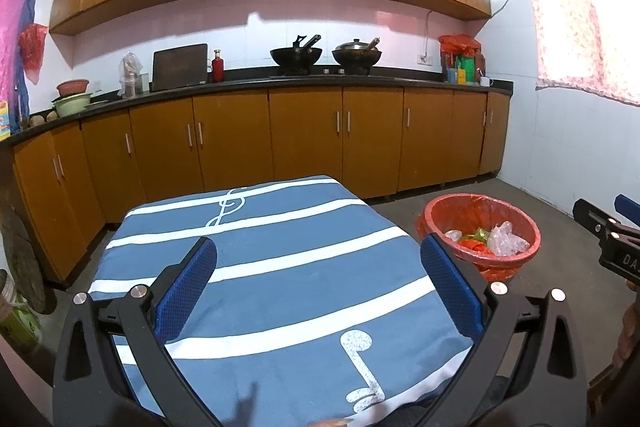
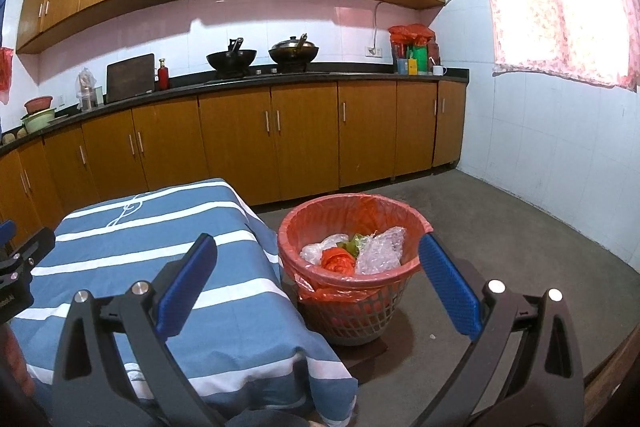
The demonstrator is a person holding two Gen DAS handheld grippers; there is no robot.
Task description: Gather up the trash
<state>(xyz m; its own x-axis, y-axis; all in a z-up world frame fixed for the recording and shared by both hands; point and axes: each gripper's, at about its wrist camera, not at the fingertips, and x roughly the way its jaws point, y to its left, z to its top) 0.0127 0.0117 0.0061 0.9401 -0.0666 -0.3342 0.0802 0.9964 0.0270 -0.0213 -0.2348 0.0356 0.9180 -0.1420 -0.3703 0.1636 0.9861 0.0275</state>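
Observation:
A red-lined trash basket (image 2: 298, 227) stands on the floor to the right of a table with a blue striped cloth (image 2: 168, 227). In it lie clear plastic wrap (image 2: 380, 251), a crumpled red bag (image 2: 338, 261) and a green scrap. The basket also shows in the left wrist view (image 1: 436, 205). My left gripper (image 1: 318, 259) is open and empty above the cloth (image 1: 280, 267). My right gripper (image 2: 318, 259) is open and empty, held over the gap between table and basket. No trash shows on the cloth.
Wooden base cabinets (image 2: 280, 135) and a black counter (image 2: 280, 77) with two woks run along the back wall. A white tiled wall (image 2: 560, 155) with a curtained window is on the right. Grey floor (image 2: 500, 227) lies around the basket.

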